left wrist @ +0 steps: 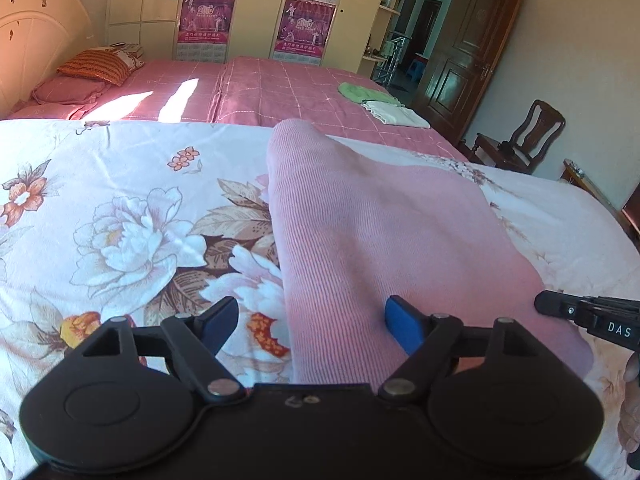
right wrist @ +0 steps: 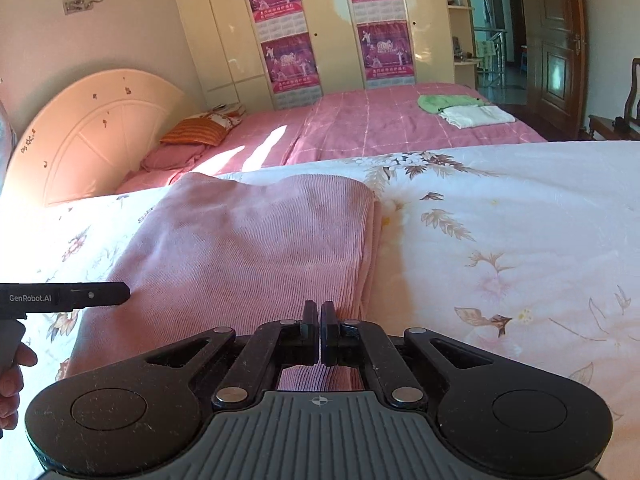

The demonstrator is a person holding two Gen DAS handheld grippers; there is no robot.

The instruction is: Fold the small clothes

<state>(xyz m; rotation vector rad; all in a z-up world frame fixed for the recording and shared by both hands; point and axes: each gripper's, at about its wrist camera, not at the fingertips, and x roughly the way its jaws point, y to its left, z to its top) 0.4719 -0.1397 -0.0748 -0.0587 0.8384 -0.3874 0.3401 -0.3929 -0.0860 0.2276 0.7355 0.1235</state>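
You're in a home bedroom here: a bed with a pink checked cover [right wrist: 400, 120] and rounded headboard [right wrist: 92, 136], pillows [left wrist: 94, 66] stacked by it, cream wardrobe doors [right wrist: 224, 40] hung with calendars [right wrist: 290, 64], wooden door [left wrist: 472, 44] standing open

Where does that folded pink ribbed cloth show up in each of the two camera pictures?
Left wrist view: the folded pink ribbed cloth fills the centre and right, running from the near edge toward the far bed, on the white floral bedspread.
Right wrist view: the cloth lies centre-left, its folded edge at the right.
Shared landmark: the green and white folded clothes on the far pink checked bed.
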